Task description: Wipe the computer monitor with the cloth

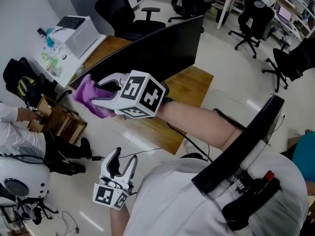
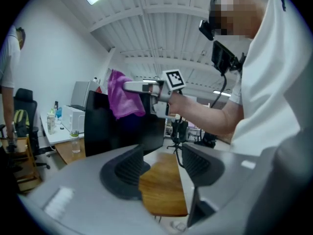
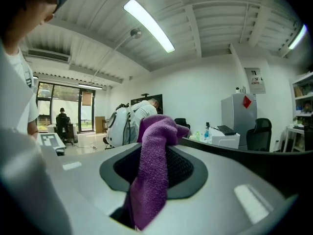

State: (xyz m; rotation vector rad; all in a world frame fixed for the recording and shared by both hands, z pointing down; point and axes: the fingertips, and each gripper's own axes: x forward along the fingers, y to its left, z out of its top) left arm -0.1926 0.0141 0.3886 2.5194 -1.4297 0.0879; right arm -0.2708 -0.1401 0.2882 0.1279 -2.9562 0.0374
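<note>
The black computer monitor stands on a wooden desk, its dark screen facing me. My right gripper is shut on a purple cloth and holds it at the monitor's lower left corner. In the right gripper view the cloth hangs pinched between the pads. From the left gripper view the cloth drapes against the top of the monitor. My left gripper hangs low near my body with its jaws apart and nothing between them; its fingers frame the desk edge.
A white side table with a printer and bottles stands left of the desk. Black office chairs sit behind the monitor and several more at the right. A person sits at the left by a wooden box. Cables lie on the floor.
</note>
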